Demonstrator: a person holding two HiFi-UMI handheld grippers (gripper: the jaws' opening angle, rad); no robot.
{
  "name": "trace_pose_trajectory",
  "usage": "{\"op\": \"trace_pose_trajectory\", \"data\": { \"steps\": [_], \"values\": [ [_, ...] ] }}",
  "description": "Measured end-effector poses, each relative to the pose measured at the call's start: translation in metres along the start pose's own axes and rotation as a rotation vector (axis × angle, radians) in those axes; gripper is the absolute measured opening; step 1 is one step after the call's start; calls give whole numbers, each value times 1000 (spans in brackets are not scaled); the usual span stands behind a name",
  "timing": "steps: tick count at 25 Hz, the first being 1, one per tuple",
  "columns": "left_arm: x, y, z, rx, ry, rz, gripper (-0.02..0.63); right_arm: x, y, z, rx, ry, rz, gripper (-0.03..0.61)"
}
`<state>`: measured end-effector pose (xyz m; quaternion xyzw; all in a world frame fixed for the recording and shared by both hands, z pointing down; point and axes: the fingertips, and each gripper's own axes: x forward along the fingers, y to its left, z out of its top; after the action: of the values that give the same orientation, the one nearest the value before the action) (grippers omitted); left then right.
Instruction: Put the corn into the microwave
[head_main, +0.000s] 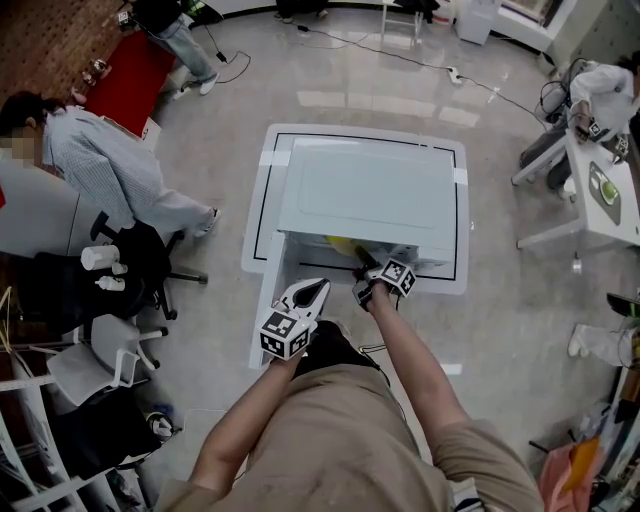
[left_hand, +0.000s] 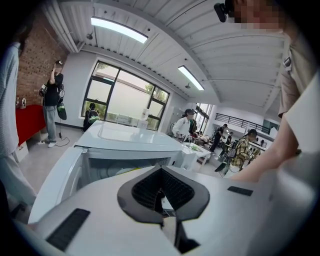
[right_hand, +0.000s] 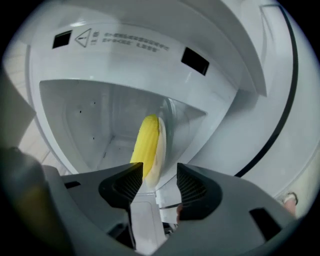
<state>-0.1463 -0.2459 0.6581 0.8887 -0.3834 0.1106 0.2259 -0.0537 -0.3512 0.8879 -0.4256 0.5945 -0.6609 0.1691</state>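
Nearest the lens in the right gripper view: the right gripper (right_hand: 155, 182), jaws spread apart and pressing on nothing. Just past the ribbed pads, the corn (right_hand: 146, 145), yellow with a pale husk along one side, lying inside the cavity of the microwave (right_hand: 80, 120) and pointing toward the back wall; near end close beside one pad, yet no pinch to be seen. Read as resting there on its own, free of any grip (hence the open gap), with the gripper reaching no deeper than the mouth of the oven. Same reading from the head view: right gripper (head_main: 365, 268) at the opening, a sliver of corn (head_main: 343, 245) showing under the front edge of the microwave (head_main: 365, 185). Lower and nearer the body, the left gripper (head_main: 308, 297), jaws pressed together on nothing, probably parked there to stay clear of the working arm. Beside it, the open door (head_main: 262, 320), swung outward; the one thing to mind when drawing back. Underneath, a white table (head_main: 262, 180) edged with a black line. Farther off, a seated person (head_main: 110, 165) and an office chair (head_main: 140, 265), both well apart and in nobody's path. Left to do, by this judgement: pulling the right gripper out and perhaps shutting the door.
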Motion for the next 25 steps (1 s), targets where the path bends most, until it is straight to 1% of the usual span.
{"op": "trace_pose_trajectory", "data": {
  "steps": [1,2,3,4,7,8,9,10,12,15,17,20,22,25],
  "values": [
    [0,1,1,-5,-5,3,5,-4,-3,0,-62,5,-26,203],
    [-1,2,2,-11,-9,6,5,-7,-6,-1,-145,10,-64,214],
    [-2,2,3,-16,-15,9,5,-11,-10,-2,-257,20,-111,216],
    [-3,3,4,-21,-20,11,5,-13,-12,-5,-396,36,-165,216],
    [-5,4,7,-24,-30,15,5,-15,-12,-15,-880,100,-317,224],
    [-5,3,7,-24,-30,15,5,-14,-11,-16,-1009,113,-362,227],
    [-4,3,8,-25,-30,14,5,-13,-11,-16,-1103,122,-403,232],
    [-3,3,8,-27,-30,14,5,-12,-12,-15,-1162,130,-437,241],
    [-2,2,10,-30,-35,16,5,-9,-12,-15,-1221,147,-468,245],
    [-4,3,14,-29,-43,23,5,-2,-10,-16,-1253,150,-464,245],
    [-7,6,14,-27,-44,32,5,0,-7,-15,-1236,131,-466,245],
    [-13,14,12,-39,-45,52,5,2,-6,-11,-1175,107,-495,245],
    [-16,16,11,-45,-49,63,5,2,-5,-5,-1180,88,-518,245],
    [-18,19,12,-41,-54,69,5,9,4,-1,-1208,88,-518,245]
  ]
}}
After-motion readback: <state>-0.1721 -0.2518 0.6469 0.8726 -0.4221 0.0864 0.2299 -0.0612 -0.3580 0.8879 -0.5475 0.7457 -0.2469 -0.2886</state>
